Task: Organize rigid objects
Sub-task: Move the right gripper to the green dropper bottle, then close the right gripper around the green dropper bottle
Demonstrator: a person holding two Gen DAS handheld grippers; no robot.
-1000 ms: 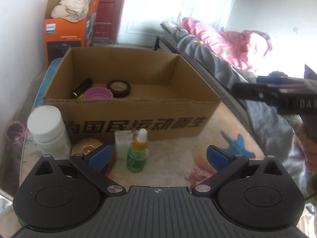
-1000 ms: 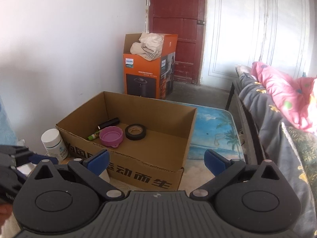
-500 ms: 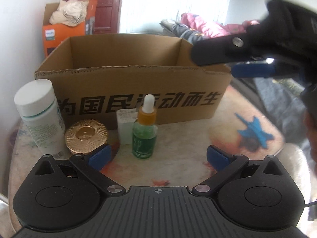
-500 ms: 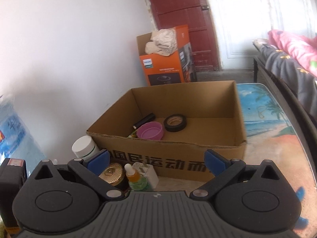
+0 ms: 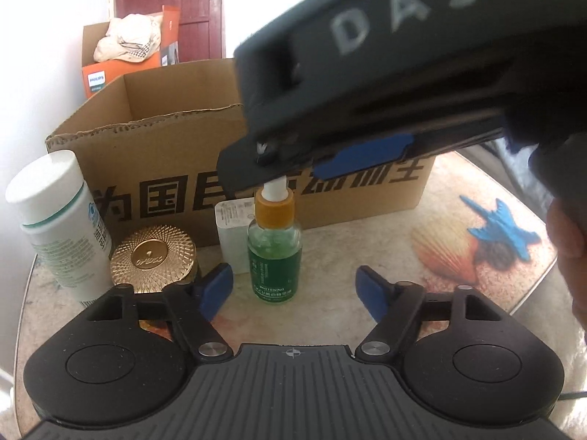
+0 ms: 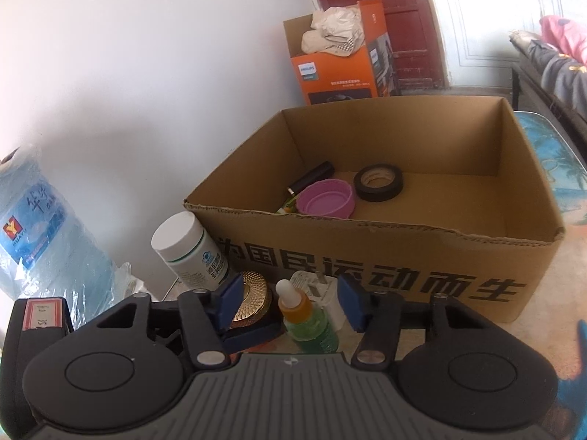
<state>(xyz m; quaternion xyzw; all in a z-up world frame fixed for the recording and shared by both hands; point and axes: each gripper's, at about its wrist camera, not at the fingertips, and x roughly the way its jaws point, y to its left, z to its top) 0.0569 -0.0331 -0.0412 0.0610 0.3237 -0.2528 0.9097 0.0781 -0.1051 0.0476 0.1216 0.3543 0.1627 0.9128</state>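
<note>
A green dropper bottle [image 5: 274, 253] with an orange collar and white bulb stands on the table in front of a cardboard box [image 5: 154, 168]. My right gripper [image 6: 290, 302] is open, its blue pads on either side of the bottle's [image 6: 299, 315] top, apart from it. It fills the upper right of the left wrist view [image 5: 330, 161]. My left gripper [image 5: 295, 291] is open and empty, low, just before the bottle. Left of the bottle stand a gold-lidded jar [image 5: 152, 258], a white pill bottle [image 5: 55, 216] and a white plug adapter [image 5: 233, 234].
The box [image 6: 403, 256] holds a black tape roll [image 6: 378, 182], a purple bowl [image 6: 325, 202] and a black tube [image 6: 312, 176]. An orange Philips box [image 6: 337, 62] stands on the floor behind. A blue water jug [image 6: 40, 242] is at the left, a bed [image 6: 550, 55] at the right.
My right gripper has swung down and left over the dropper bottle, its fingers now straddling the top. My left gripper has dropped lower and closer to the table objects.
</note>
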